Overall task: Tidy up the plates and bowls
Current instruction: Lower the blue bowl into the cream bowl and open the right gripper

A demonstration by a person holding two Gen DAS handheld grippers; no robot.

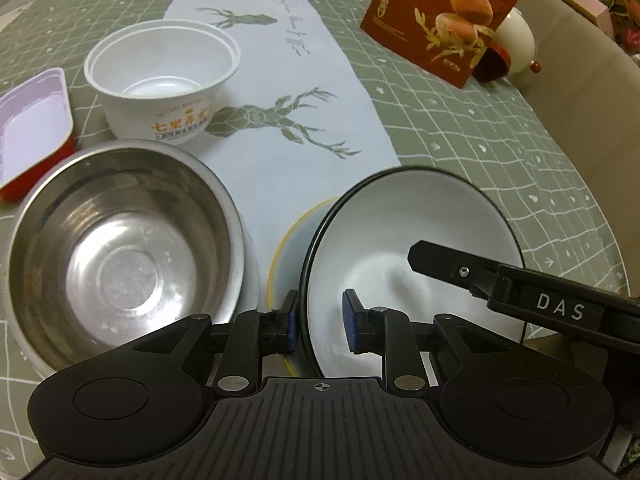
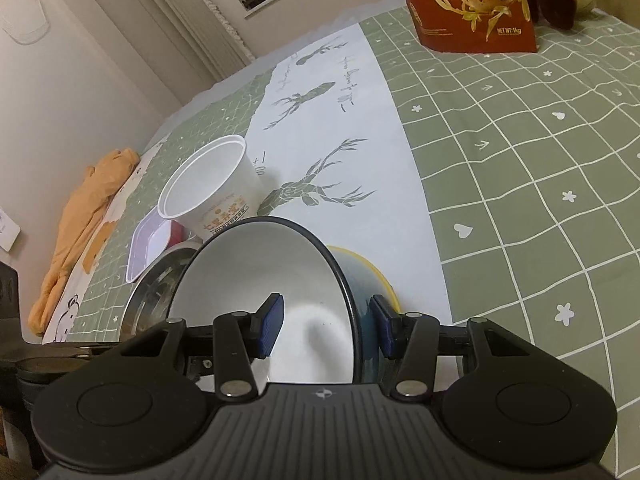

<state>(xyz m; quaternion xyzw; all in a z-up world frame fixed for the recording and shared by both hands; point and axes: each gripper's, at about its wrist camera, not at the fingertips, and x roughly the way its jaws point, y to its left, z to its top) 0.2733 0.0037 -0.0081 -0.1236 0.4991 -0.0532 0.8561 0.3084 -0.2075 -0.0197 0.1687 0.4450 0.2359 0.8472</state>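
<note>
A dark-rimmed white bowl (image 1: pixel 400 248) (image 2: pixel 260 276) is tilted up off the table. My left gripper (image 1: pixel 320 322) straddles its left rim, pads apart, one inside and one outside. My right gripper (image 2: pixel 326 326) straddles its right rim the same way, open; one of its fingers (image 1: pixel 452 266) reaches into the bowl in the left wrist view. Under it lies a yellow-rimmed dish (image 1: pixel 286 252) (image 2: pixel 372 272). A steel bowl (image 1: pixel 120 260) (image 2: pixel 156 288) sits to the left. A white paper bowl (image 1: pixel 164 80) (image 2: pixel 208 184) stands beyond it.
A red-and-white tray (image 1: pixel 32 128) (image 2: pixel 150 244) lies at the left. A red snack bag (image 1: pixel 452 12) (image 2: pixel 472 4) and a white jar (image 1: pixel 516 40) stand at the far right. An orange cloth (image 2: pixel 88 216) lies by the wall. Green checked tablecloth (image 2: pixel 520 200) spreads right.
</note>
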